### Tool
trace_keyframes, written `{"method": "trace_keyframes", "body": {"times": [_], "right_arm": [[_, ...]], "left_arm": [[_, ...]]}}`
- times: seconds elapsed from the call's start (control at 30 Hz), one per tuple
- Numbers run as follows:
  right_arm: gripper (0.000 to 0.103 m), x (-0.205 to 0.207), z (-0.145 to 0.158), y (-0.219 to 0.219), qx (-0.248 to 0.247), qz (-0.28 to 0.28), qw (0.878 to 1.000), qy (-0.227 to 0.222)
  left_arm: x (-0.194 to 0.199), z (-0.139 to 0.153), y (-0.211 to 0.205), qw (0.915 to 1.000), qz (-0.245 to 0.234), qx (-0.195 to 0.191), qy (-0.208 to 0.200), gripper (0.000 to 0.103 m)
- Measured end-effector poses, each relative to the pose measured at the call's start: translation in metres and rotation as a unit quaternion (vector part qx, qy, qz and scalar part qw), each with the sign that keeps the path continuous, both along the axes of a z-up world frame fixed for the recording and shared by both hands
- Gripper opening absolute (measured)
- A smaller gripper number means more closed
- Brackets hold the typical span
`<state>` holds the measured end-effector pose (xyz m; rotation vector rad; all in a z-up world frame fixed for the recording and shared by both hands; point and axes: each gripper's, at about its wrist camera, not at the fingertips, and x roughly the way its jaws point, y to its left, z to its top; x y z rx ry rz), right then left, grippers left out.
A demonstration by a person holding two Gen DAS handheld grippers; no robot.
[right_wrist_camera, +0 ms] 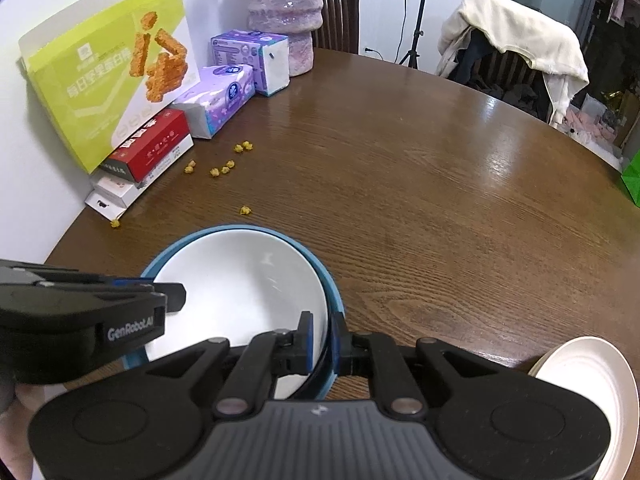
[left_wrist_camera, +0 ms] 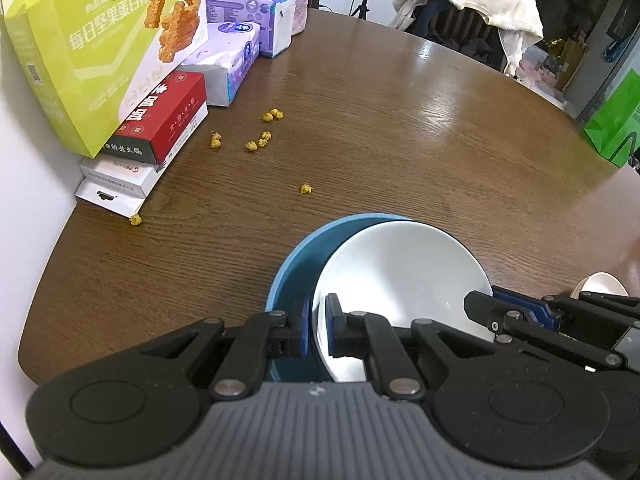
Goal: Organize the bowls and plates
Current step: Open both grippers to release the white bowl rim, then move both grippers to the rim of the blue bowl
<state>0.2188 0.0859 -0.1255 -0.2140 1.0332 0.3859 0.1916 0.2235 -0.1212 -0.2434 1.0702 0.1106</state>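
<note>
A white bowl sits inside a blue bowl near the front edge of the brown wooden table. My left gripper is shut on the white bowl's left rim. My right gripper is shut on the white bowl's right rim, with the blue bowl just outside it. Each gripper shows in the other's view: the right, the left. A cream plate lies at the right front; it also shows in the left wrist view.
Snack and tissue boxes are stacked along the left wall. Several yellow popcorn pieces lie scattered on the table. A pink-purple vase stands at the back. Chairs with clothes and a green bag are beyond the table.
</note>
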Motion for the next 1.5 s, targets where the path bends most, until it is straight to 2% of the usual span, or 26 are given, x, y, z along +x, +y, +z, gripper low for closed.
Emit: {"method": "trace_keyframes", "body": {"times": [0.2, 0.23, 0.3, 0.33, 0.37, 0.43, 0.5, 0.53, 0.6, 0.63, 0.67, 0.9, 1.1, 1.33, 1.5], "right_arm": [[0.011, -0.001, 0.011, -0.007, 0.023, 0.000, 1.000, -0.007], [0.016, -0.001, 0.015, -0.009, 0.030, 0.001, 1.000, -0.009], [0.026, -0.003, 0.023, -0.013, 0.041, 0.003, 0.999, -0.018], [0.038, -0.005, 0.026, -0.016, 0.045, 0.004, 0.999, -0.023], [0.051, -0.007, 0.031, -0.019, 0.052, 0.006, 0.998, -0.029], [0.064, -0.011, 0.037, -0.026, 0.061, 0.005, 0.997, -0.038], [0.075, -0.015, 0.042, -0.036, 0.071, 0.000, 0.997, -0.044], [0.085, -0.017, 0.044, -0.040, 0.074, -0.005, 0.996, -0.047], [0.088, -0.023, 0.047, -0.051, 0.079, -0.015, 0.995, -0.054], [0.090, -0.026, 0.048, -0.055, 0.079, -0.020, 0.995, -0.056], [0.093, -0.030, 0.049, -0.060, 0.077, -0.025, 0.995, -0.059], [0.095, -0.068, 0.060, -0.092, 0.066, -0.035, 0.993, -0.088], [0.095, -0.097, 0.071, -0.124, 0.071, -0.040, 0.992, -0.101], [0.095, -0.133, 0.082, -0.167, 0.081, -0.071, 0.989, -0.106], [0.096, -0.161, 0.089, -0.185, 0.081, -0.063, 0.987, -0.121]], "left_arm": [[-0.005, 0.012, 0.005, 0.9998, 0.006, -0.010, -0.014, 0.010], [-0.006, 0.015, 0.006, 0.9997, 0.004, -0.011, -0.020, 0.012], [-0.008, 0.023, 0.007, 0.9995, 0.003, -0.010, -0.031, 0.024], [-0.010, 0.027, 0.008, 0.9993, 0.004, -0.007, -0.038, 0.036], [-0.012, 0.030, 0.009, 0.9990, 0.004, -0.004, -0.043, 0.044], [-0.016, 0.036, 0.012, 0.9986, 0.003, 0.000, -0.053, 0.049], [-0.020, 0.041, 0.014, 0.9982, 0.000, 0.000, -0.061, 0.068], [-0.022, 0.042, 0.015, 0.9979, -0.003, 0.000, -0.065, 0.082], [-0.028, 0.047, 0.015, 0.9970, -0.010, 0.000, -0.077, 0.092], [-0.032, 0.050, 0.015, 0.9965, -0.012, -0.001, -0.082, 0.100], [-0.036, 0.053, 0.014, 0.9959, -0.012, 0.000, -0.090, 0.103], [-0.068, 0.072, -0.005, 0.9927, -0.026, 0.005, -0.117, 0.103], [-0.104, 0.083, -0.026, 0.9915, -0.008, 0.004, -0.130, 0.103], [-0.141, 0.093, -0.057, 0.9912, 0.005, 0.003, -0.132, 0.103], [-0.170, 0.099, -0.078, 0.9900, 0.007, -0.002, -0.141, 0.103]]}}
